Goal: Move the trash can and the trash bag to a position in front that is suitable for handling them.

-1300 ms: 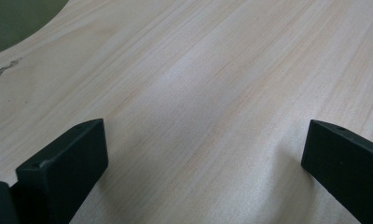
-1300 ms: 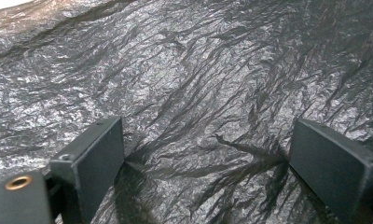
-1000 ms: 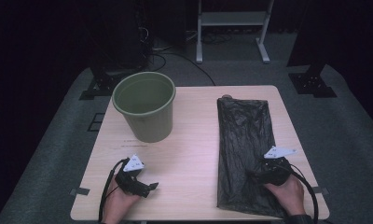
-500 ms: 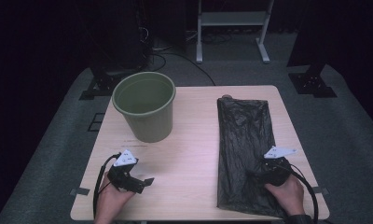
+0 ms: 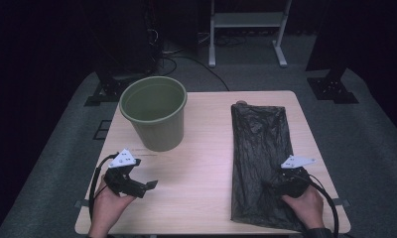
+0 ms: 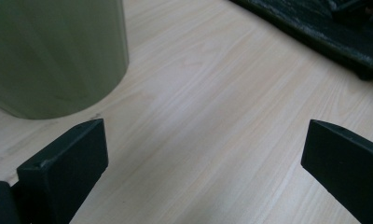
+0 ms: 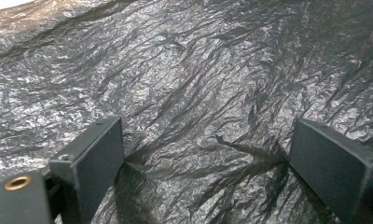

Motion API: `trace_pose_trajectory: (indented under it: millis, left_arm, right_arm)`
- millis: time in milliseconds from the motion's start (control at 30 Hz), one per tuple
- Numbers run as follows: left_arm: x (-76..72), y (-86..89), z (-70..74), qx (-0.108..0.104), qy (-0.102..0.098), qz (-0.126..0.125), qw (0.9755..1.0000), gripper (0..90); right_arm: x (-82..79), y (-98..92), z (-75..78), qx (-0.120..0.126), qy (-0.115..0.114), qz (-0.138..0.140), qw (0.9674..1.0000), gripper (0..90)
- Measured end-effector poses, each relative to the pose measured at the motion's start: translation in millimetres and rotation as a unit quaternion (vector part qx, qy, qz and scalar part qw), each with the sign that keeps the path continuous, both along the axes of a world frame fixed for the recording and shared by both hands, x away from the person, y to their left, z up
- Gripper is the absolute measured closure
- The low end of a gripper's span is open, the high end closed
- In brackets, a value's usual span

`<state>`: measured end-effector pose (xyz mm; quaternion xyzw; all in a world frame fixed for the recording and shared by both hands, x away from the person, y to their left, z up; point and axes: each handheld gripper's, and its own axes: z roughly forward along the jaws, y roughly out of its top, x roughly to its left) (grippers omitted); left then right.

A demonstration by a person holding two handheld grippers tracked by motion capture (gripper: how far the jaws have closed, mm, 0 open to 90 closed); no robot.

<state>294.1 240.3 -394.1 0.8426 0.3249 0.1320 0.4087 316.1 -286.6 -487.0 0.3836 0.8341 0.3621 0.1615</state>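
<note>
since a second ago the left gripper (image 5: 146, 186) has turned toward the black bag (image 5: 260, 153), jaws wide over bare table (image 5: 196, 198). right gripper (image 7: 205, 161) rests spread on the bag, crumpled plastic between its fingers (image 7: 98, 154).

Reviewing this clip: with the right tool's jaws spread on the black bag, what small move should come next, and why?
Probably shut the right tool to pinch the crinkled black plastic bin bag. Its jaws stand wide apart and press on the film, which lies flat on the light wooden table. The round green plastic bucket stands unlined, and the left tool is open over bare wood.
</note>
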Motion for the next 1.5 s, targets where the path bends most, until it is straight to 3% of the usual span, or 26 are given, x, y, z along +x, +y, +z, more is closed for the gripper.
trace_pose_trajectory:
  millis: [333, 800, 1500]
  left_arm:
    - [10.8, 11.4, 25.9, -0.003, -0.001, 0.018, 0.9998, 0.0]
    - [28.4, 17.0, 65.1, -0.012, -0.015, 0.024, 0.9995, 0.0]
    - [72.7, 21.8, 110.4, -0.009, -0.040, 0.038, 0.9984, 0.0]
  right_arm:
    - [0.0, 0.0, 0.0, 0.000, 0.000, 0.000, 1.0000, 8.7]
    - [0.0, 0.0, -0.1, 0.000, 0.000, 0.000, 1.0000, 8.8]
    - [0.1, -0.1, -0.1, 0.000, 0.000, -0.001, 1.0000, 8.9]
